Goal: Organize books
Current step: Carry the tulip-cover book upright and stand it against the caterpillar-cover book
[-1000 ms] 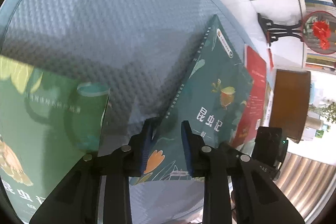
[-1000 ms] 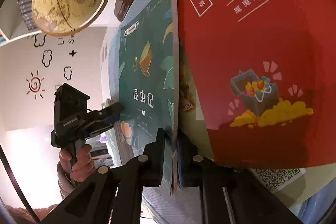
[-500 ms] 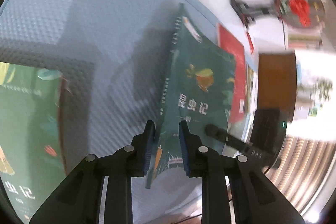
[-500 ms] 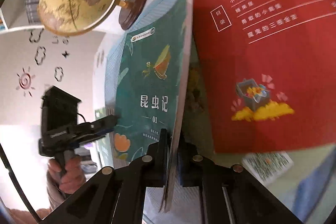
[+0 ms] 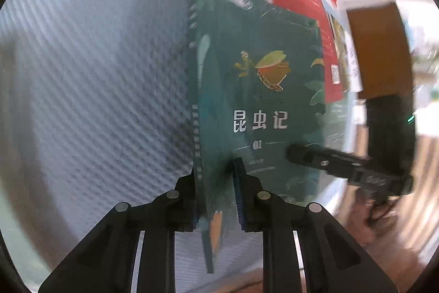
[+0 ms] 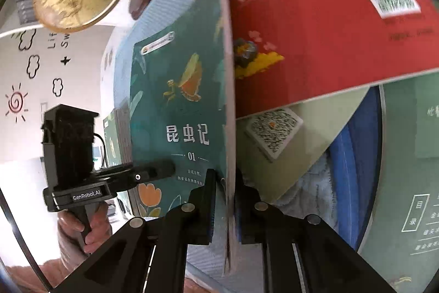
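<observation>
Green book [image 5: 255, 100] clamped between both tools

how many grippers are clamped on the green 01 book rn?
2. Left gripper pinches its spine edge; right gripper pinches the opposite, page edge of the green book.

Strong fisheye bending and dark vignette at every rim. Motion smear across the right margin of the left wrist view and on the red cover [image 6: 315, 18] text. Soft shadow bands on the textured mat [image 5: 96, 73]. Blown-out daylight at far edges.
</observation>
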### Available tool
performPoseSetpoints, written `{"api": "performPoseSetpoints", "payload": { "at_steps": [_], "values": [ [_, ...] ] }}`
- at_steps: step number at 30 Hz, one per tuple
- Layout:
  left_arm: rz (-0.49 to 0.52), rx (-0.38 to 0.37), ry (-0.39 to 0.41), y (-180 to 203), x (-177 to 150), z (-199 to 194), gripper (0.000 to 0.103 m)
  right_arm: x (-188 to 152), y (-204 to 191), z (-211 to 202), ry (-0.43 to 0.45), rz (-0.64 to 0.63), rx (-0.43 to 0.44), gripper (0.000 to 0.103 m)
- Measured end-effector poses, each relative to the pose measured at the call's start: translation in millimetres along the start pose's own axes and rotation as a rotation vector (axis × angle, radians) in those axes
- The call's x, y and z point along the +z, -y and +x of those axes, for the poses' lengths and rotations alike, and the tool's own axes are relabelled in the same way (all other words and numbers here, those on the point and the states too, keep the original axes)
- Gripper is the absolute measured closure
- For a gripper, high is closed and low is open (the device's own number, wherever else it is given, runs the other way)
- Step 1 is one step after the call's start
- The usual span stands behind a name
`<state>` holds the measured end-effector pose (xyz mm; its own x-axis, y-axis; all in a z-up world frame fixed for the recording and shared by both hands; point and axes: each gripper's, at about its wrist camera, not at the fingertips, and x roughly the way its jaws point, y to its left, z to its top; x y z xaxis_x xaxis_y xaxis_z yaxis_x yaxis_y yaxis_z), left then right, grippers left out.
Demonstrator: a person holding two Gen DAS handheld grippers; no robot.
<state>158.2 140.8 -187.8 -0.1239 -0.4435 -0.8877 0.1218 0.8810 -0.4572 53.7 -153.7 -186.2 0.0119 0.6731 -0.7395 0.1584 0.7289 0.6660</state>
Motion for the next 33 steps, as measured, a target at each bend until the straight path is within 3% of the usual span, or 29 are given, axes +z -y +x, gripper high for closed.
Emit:
{"api": "performPoseSetpoints", "payload": {
  "at_steps": [2,11,15,27,33],
  "values": [
    [0.051,0.053,0.022,12.4,-3.1,-8.5,0.085,-3.7,-11.9,-4.0,0.016,-0.038,-0.015,0.093],
    [0.125,0.112,0.066,24.1,-22.2,-38.8,0.085,-18.9,-59.2,-16.6,0.043,-0.242,-0.128,0.093],
    [0.137,0.102,0.064,21.5,-31.0,-47.7,0.085,-27.4,-76.4,-14.9,0.045,-0.286,-0.133,0.093],
    [0.159,0.137,0.170,20.3,-69.4,-89.6,0.085,-61.7,-129.9,-7.3,0.085,-0.393,-0.139,0.092],
    [0.138,0.154,0.228,-1.0,-84.0,-122.0,0.085,-73.3,-167.1,3.4,0.104,-0.439,-0.139,0.092]
  ]
}}
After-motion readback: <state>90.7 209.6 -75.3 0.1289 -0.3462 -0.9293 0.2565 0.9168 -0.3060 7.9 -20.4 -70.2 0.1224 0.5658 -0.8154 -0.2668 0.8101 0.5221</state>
